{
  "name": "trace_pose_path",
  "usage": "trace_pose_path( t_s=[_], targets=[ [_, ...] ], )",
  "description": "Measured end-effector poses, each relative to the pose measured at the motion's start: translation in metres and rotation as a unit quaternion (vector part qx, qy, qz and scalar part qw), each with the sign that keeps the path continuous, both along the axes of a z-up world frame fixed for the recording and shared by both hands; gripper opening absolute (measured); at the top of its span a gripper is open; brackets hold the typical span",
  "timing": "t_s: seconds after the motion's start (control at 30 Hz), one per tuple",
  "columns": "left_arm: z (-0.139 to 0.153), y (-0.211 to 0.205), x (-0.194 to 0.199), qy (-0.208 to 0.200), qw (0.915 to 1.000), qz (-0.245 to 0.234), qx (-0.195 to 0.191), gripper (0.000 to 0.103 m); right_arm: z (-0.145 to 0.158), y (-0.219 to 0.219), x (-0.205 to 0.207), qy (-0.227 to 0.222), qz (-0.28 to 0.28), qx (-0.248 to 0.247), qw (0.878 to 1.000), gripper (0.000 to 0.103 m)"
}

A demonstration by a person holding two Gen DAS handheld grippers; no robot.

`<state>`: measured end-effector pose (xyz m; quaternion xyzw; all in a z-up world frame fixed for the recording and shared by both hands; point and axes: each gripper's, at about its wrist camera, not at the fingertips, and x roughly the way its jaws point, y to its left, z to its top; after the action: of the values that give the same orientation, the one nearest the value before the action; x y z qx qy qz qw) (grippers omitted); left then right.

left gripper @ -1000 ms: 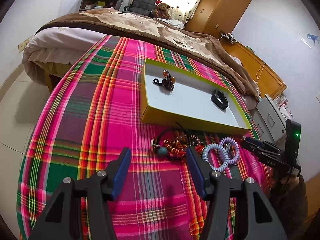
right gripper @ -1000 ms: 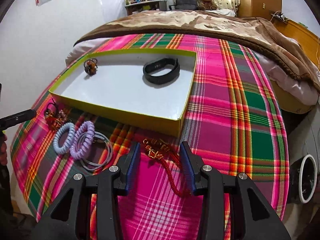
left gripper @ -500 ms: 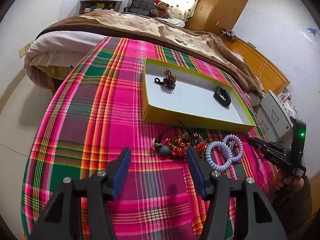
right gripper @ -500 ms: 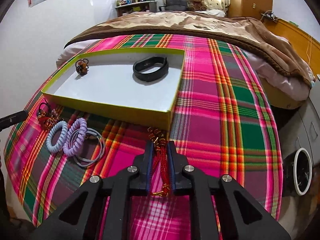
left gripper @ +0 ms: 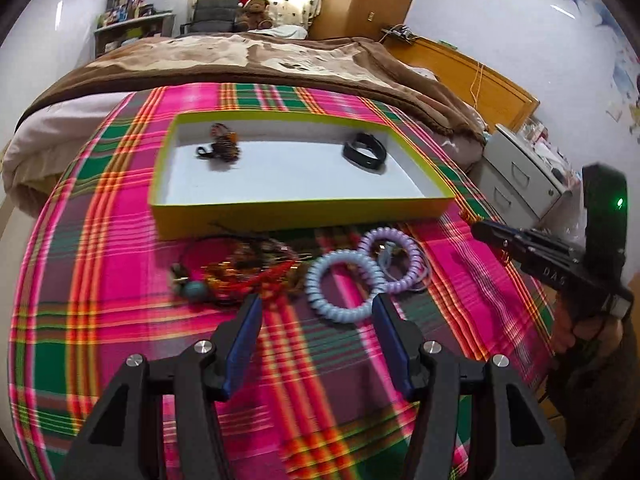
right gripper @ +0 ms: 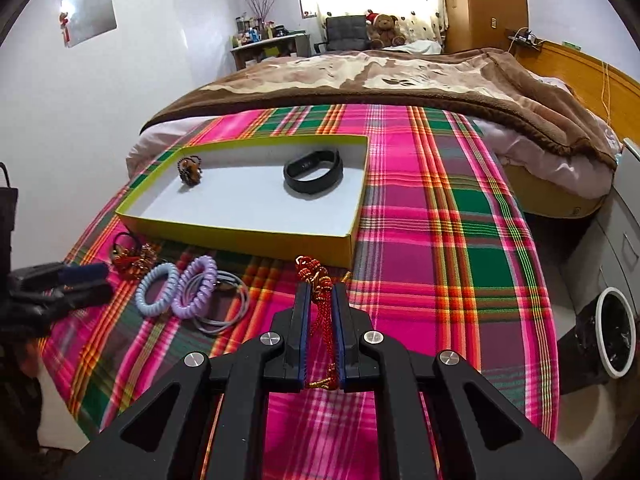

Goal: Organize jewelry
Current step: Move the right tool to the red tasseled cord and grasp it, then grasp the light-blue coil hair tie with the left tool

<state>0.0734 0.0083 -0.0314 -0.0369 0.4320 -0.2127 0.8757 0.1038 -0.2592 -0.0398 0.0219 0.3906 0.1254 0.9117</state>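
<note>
My right gripper (right gripper: 320, 292) is closing its jaws, and the pads pinch a red beaded cord (right gripper: 316, 280) just in front of the yellow-green box (right gripper: 240, 236). The cord's end hangs behind the pads. The white-floored box holds a black wristband (right gripper: 313, 171) and a brown beaded piece (right gripper: 190, 170). My left gripper (left gripper: 316, 304) is open above the plaid cloth, its fingers either side of a blue coil tie's (left gripper: 314, 284) near edge. A purple coil tie (left gripper: 394, 236) lies right behind it, and a tangle of beads (left gripper: 240, 272) lies to its left.
Thin grey bands (right gripper: 228, 312) lie beside the coils. The plaid cloth (right gripper: 440, 208) covers the foot of a bed with a brown blanket (right gripper: 400, 76) behind. A grey drawer cabinet (left gripper: 520, 176) and a white-rimmed bin (right gripper: 616, 332) stand to the right.
My right gripper shut on the red cord and lifted it off the cloth. My left gripper slid right from the bead tangle to the blue coil tie.
</note>
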Motion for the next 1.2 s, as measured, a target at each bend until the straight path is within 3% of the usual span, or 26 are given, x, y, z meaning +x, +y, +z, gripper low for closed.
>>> trace_pose_path(
  t_s=[0.17,0.27,0.33,0.47,0.7,0.83,1.2],
  targets=[
    [-0.004,-0.018,0.005,0.016,0.9997,0.007,0.015,0.058,0.002,-0.001,-0.003,-0.006,-0.002,0.007,1.0,0.01],
    [-0.006,-0.02,0.009,0.018,0.9994,0.025,0.017,0.05,0.003,-0.002,-0.006,-0.008,0.001,0.013,1.0,0.01],
    [-0.007,-0.023,0.01,0.007,0.998,0.042,0.047,0.046,0.003,-0.001,-0.007,-0.011,0.003,0.014,1.0,0.01],
    [-0.015,-0.028,0.015,0.019,0.9965,0.051,0.063,0.037,0.005,-0.004,-0.008,-0.015,0.003,0.022,1.0,0.01],
    [-0.015,-0.04,0.014,-0.001,0.9927,0.041,0.113,0.034,0.005,-0.004,-0.009,-0.018,0.006,0.029,0.999,0.01],
    [-0.015,-0.042,0.013,-0.005,0.9924,0.032,0.118,0.012,0.004,-0.004,-0.01,-0.017,0.006,0.031,0.999,0.01],
    [-0.006,-0.034,0.005,-0.013,0.9954,0.03,0.091,0.01,0.008,-0.002,-0.013,-0.023,0.004,0.032,0.999,0.01]
  ],
)
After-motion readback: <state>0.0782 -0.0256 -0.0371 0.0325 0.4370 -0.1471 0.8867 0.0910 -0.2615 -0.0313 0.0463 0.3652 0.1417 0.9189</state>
